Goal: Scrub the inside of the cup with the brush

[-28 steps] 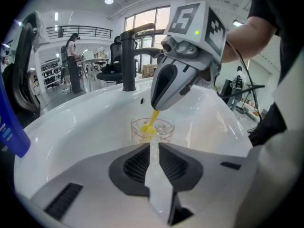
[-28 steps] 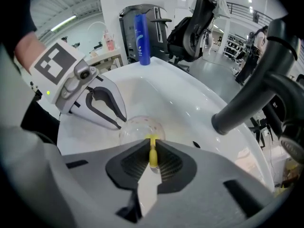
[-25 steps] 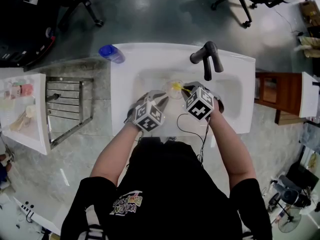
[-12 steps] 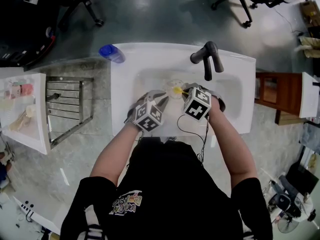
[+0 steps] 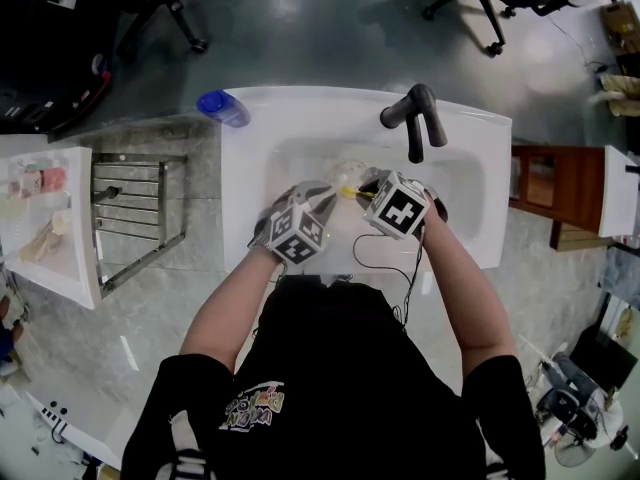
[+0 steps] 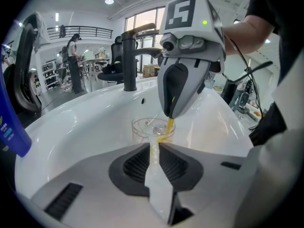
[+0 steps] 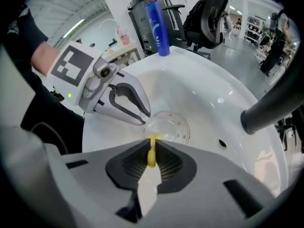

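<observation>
A clear plastic cup [image 6: 153, 128] stands in the white sink [image 5: 465, 183]. My left gripper [image 6: 154, 147] is shut on the cup's near wall, a thin strip of plastic pinched between its pads. My right gripper [image 7: 151, 151] is shut on the yellow handle of the brush [image 7: 151, 156], pointing steeply down. The brush [image 6: 168, 127] runs from the right gripper [image 6: 172, 114] down into the cup's mouth. In the head view the cup [image 5: 342, 173] shows between the two marker cubes, mostly hidden by them. The brush head inside the cup is hard to make out.
A black faucet [image 5: 415, 118] arches over the back of the basin, close to the right gripper. A blue bottle [image 5: 222, 106] stands at the sink's back left corner. A metal rack [image 5: 135, 218] and a white tray [image 5: 45, 223] lie to the left, a wooden cabinet [image 5: 555, 183] to the right.
The right gripper has tilted and shifted a little over the cup, and the yellow brush has moved with it. The left gripper and the cup have stayed put.
</observation>
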Available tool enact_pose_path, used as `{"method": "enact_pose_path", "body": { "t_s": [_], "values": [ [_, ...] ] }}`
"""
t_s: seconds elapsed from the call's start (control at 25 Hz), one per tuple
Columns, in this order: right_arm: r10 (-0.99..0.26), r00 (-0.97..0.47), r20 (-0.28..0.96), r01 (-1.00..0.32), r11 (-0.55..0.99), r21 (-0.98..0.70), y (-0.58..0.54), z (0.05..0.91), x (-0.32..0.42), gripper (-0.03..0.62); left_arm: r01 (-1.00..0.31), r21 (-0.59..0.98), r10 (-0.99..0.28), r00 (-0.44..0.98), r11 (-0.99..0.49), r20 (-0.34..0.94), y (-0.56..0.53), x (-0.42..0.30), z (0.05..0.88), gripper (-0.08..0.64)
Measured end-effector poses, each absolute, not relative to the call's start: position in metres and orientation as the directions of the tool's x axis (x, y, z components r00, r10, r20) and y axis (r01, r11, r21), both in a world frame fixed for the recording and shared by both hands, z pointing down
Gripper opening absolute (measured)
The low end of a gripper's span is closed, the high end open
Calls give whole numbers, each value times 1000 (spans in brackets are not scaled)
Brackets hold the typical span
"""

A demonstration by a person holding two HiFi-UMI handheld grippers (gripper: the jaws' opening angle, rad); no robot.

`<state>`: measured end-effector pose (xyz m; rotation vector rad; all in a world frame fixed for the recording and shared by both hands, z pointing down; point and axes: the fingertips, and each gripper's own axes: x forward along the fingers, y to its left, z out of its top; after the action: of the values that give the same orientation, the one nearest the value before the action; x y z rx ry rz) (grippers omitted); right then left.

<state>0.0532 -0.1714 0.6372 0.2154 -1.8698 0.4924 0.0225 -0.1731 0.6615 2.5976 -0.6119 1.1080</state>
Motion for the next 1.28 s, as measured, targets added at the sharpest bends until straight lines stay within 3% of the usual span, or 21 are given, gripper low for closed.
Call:
{"method": "enact_pose_path", "body": {
  "t_s": [0.24,0.48,0.68,1.28],
  "values": [
    [54,-428,902,-454,850,-266,-179,638,47,37,-464,70,-269,625,-883,733,-172,23,663,53],
    [-58,-498,865,-541,801,-257,-202,635,40,35,-459,74,-264,627,-885,733,-170,24,663,52],
    [-130,-443,887,-546,824,-152,-216,639,44,35,-460,72,-266,626,-885,733,-171,23,664,52],
    [-120,-295,948,-438,899,-23,-209,648,65,37,-472,61,-276,610,-879,743,-172,20,667,49]
  ]
}}
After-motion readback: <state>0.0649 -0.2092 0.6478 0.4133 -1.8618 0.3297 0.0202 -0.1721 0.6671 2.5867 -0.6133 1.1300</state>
